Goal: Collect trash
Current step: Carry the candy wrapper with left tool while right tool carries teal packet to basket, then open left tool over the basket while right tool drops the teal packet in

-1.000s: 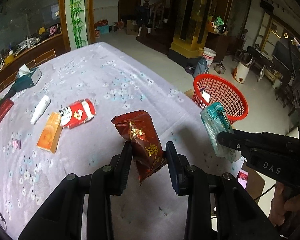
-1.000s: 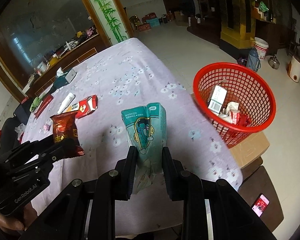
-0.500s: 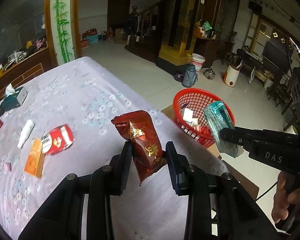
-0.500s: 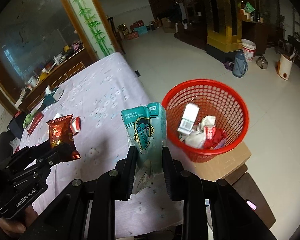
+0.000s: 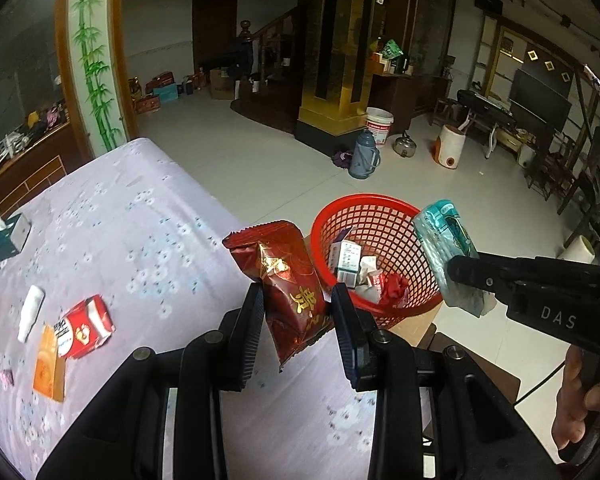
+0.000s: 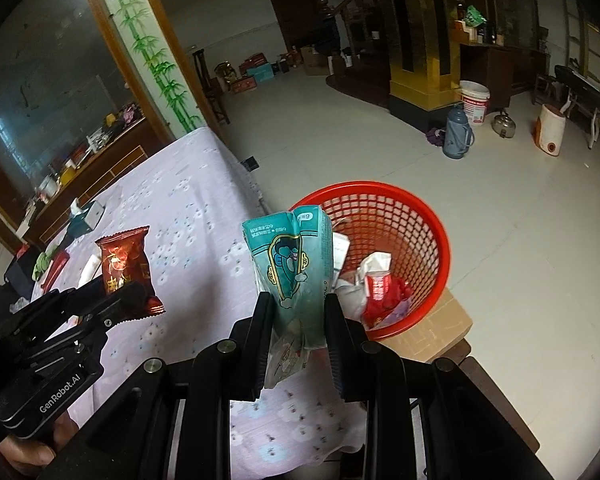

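Note:
My left gripper (image 5: 298,302) is shut on a dark red snack packet (image 5: 278,270) with gold print, held above the table's right edge. My right gripper (image 6: 298,304) is shut on a teal tissue pack (image 6: 290,248), held upright just left of the red mesh basket (image 6: 420,208). In the left wrist view the teal pack (image 5: 444,248) hangs over the basket's (image 5: 380,204) right rim. The basket sits on a cardboard box (image 6: 440,330) beside the table and holds several pieces of trash. The red packet (image 6: 126,264) also shows in the right wrist view, over the table.
The table wears a lilac flowered cloth (image 5: 120,224). On its left lie a red-and-white packet (image 5: 86,322), an orange box (image 5: 50,362), a small white bottle (image 5: 30,312) and a tissue box (image 5: 6,234). Tiled floor with a thermos (image 5: 362,158) and a bucket (image 5: 378,124) lies beyond.
Both grippers have carried their packets rightward off the table toward the basket, which now looms larger and nearer. The grips have not altered.

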A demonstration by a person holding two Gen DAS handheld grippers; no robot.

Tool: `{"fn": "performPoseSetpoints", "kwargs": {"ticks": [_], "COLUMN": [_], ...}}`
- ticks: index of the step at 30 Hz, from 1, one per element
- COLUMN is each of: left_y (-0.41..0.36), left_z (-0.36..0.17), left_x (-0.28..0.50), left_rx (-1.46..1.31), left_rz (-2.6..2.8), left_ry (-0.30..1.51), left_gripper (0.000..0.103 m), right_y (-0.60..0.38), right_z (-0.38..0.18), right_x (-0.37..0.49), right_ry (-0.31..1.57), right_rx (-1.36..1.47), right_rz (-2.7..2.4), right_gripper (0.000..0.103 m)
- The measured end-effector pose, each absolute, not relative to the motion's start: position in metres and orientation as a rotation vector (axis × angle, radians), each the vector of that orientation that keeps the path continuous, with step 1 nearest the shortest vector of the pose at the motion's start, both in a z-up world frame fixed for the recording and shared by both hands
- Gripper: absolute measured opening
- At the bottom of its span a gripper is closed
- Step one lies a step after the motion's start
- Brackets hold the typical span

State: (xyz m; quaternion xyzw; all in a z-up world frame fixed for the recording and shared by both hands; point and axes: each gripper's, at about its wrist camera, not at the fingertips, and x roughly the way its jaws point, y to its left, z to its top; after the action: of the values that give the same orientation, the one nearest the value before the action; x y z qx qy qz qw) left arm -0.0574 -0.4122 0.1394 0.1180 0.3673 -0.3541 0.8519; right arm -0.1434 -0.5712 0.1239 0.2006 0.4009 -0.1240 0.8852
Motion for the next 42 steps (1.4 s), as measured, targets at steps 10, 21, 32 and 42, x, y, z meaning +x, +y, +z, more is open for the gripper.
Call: {"fn": "performPoseSetpoints", "kwargs": {"ticks": [10, 21, 32, 42], "left_y": [-0.451, -0.500, -0.534, -0.505], "left_z": [0.135, 0.129, 0.129, 0.145], "left_x": [-0.049, -0.041, -0.026, -0.030], "left_rx": [0.283, 0.288, 0.259, 0.212], "left_rz": [-0.792, -0.862, -0.890, -0.827], "left_ry": [0.768, 0.805, 0.801, 0.779], "left_gripper": [0.033, 0.033, 0.041, 0.060], "right_y": [-0.613, -0.655, -0.690, -0.672], "right_z": [0.123, 0.116, 0.116, 0.133], "right_x": [-0.141, -0.132, -0.104, -0.111], "right_ry": [0.828, 0.840, 0.828, 0.795], "right_rx": [0.472, 0.518, 0.543, 0.520], "right_rz": [-0.301, -0.325, -0.326, -0.300], "right_gripper": [0.028, 0.028, 0.050, 0.055]}}
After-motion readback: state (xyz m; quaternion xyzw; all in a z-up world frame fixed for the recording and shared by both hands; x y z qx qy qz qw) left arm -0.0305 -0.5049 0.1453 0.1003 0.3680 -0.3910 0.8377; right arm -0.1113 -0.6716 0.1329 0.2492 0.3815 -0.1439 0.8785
